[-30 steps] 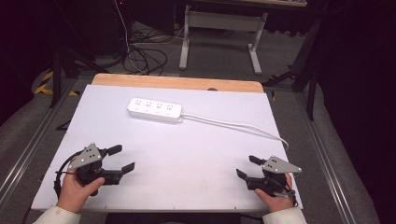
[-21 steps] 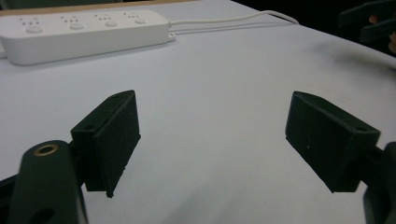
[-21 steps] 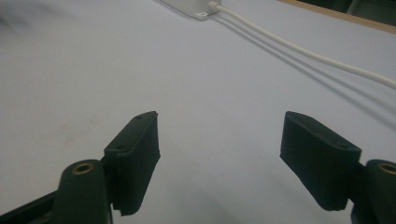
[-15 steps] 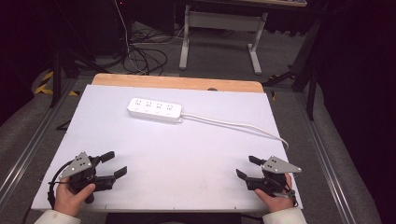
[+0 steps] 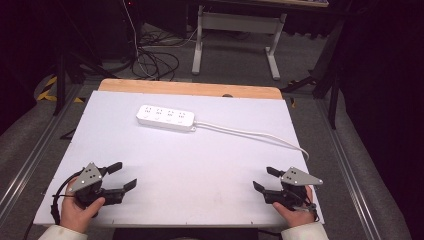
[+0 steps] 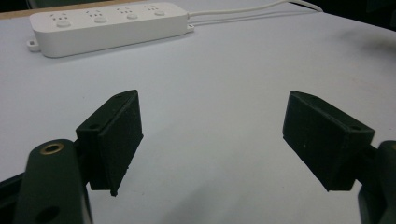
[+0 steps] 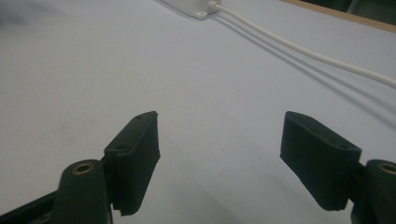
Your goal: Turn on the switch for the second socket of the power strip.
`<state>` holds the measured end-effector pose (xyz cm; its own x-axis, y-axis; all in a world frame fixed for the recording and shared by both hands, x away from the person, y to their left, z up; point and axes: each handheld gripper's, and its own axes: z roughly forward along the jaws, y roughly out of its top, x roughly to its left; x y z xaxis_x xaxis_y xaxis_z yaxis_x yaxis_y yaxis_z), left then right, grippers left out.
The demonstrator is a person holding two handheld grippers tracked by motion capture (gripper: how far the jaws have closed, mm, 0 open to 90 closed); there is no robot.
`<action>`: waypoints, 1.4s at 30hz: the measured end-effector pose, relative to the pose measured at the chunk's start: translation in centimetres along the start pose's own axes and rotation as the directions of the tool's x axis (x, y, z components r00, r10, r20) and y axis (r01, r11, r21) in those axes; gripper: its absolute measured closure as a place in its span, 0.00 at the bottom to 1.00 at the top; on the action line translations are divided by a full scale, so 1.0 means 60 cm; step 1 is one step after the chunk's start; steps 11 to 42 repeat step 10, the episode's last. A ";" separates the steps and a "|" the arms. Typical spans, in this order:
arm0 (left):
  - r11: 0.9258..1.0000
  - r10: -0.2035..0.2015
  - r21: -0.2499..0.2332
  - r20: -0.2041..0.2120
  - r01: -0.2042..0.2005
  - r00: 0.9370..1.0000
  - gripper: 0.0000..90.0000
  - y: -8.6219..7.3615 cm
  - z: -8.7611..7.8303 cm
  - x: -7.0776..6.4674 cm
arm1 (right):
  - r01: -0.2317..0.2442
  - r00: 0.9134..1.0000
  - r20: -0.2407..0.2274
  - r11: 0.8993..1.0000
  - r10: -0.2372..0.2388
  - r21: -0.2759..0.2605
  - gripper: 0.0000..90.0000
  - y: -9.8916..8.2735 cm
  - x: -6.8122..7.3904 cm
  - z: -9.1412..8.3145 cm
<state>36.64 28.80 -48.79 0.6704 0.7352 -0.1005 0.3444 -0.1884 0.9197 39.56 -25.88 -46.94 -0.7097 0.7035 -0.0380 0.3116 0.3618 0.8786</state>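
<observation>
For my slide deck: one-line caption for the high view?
Two open tools, left and right, rest near a white power strip.

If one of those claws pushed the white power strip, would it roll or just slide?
The power strip would probably slide: it lies flat and looks box-shaped, and the table looks smooth. Its hard casing likely stays stiff, while the thin cord, curving loosely, would probably flop and drag behind.

The table (image 5: 210, 150) is viewed from above its near side, looking forward and down. It is viewed low and close along each gripper's jaws. The power strip (image 5: 165, 117) is shared by all three views.
</observation>
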 end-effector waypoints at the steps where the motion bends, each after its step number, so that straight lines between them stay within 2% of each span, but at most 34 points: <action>1: 1.000 0.002 0.005 0.006 -0.002 1.000 0.21 0.001 -0.001 0.003 | 0.000 1.000 0.000 1.000 0.000 0.000 0.32 0.000 0.000 0.000; 10: 1.000 0.002 -0.019 -0.019 -0.002 1.000 0.20 0.001 -0.005 0.007 | 0.002 1.000 0.002 1.000 -0.002 -0.002 0.32 0.000 0.000 -0.001; 42: 1.000 0.002 -0.019 -0.019 -0.002 1.000 0.20 0.001 -0.005 0.007 | 0.002 1.000 0.002 1.000 -0.002 -0.002 0.32 0.000 0.000 -0.001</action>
